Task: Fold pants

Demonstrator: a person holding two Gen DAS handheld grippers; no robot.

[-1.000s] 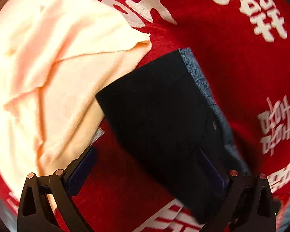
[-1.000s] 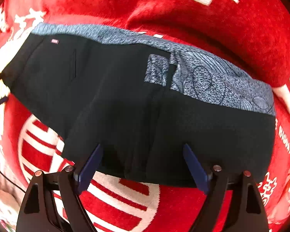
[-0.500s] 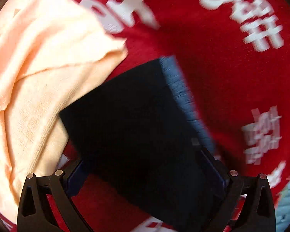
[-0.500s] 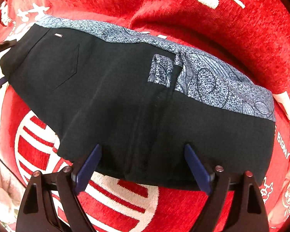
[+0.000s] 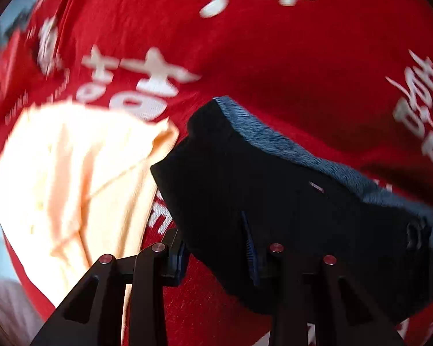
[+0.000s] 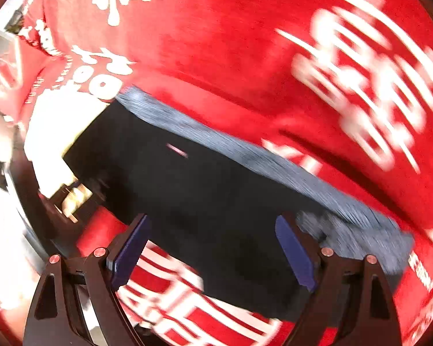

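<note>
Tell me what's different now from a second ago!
The left tongs have narrowed and now pinch the near edge of the black pants, lifting it so the fabric bunches up. The right tongs remain open over the pants' other end, holding nothing. Both cameras have swung, so the pictures are blurry. The peach towel stays beside the pants on the red blanket.

Black pants (image 5: pixel 274 201), folded into a compact block, grey patterned waistband (image 5: pixel 277 138) along the far edge. Small pale label tab (image 5: pixel 316 186) on the black face near the waistband. Near left corner lifted and bunched; rest lies flat. Both views motion-blurred, finer detail unreadable.
</note>
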